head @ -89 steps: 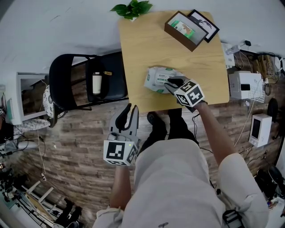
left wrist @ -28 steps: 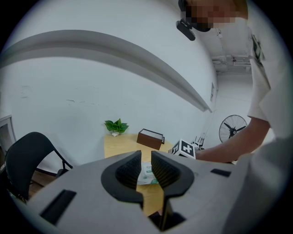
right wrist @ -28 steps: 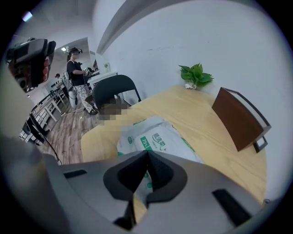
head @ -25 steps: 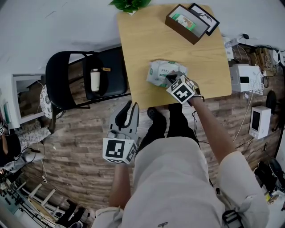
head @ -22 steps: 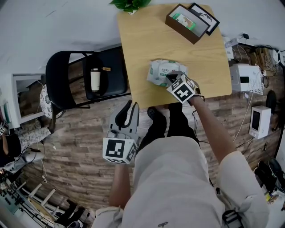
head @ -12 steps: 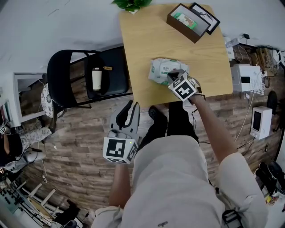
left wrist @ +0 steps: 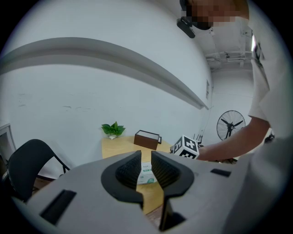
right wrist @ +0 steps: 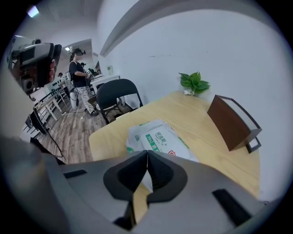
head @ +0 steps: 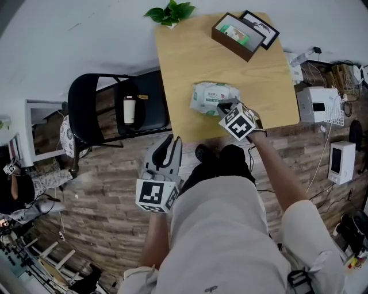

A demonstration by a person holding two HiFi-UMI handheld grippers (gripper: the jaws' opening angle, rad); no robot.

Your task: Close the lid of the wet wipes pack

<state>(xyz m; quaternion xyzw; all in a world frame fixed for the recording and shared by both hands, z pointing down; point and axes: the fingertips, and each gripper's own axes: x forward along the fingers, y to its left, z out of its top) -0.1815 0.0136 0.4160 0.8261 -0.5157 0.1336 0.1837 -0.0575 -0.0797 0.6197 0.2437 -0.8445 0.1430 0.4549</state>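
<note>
- Wet wipes pack [head: 213, 96] lies flat on the wooden table [head: 190, 57], a bit toward the table's 6 o'clock edge; its lid looks flat down in the right gripper view.
- Right gripper [head: 222, 107] is at the pack's 5 o'clock end, pointing steeply down, with its tips over that edge. Claw is pressed together with nothing in it; can't tell if it touches the pack.
- Left gripper [head: 171, 139] is off the table over the wood floor, at 7 o'clock from the pack and well apart from it. Claw is slightly apart and empty.
- Brown box [head: 233, 37] and picture frame [head: 261, 27] sit at the table's 1 o'clock corner.
- Potted plant [head: 171, 11] is at the 11 o'clock corner.
- Black chair [head: 109, 109] stands at the table's 9 o'clock, with a bottle [head: 129, 110] on its seat.
</note>
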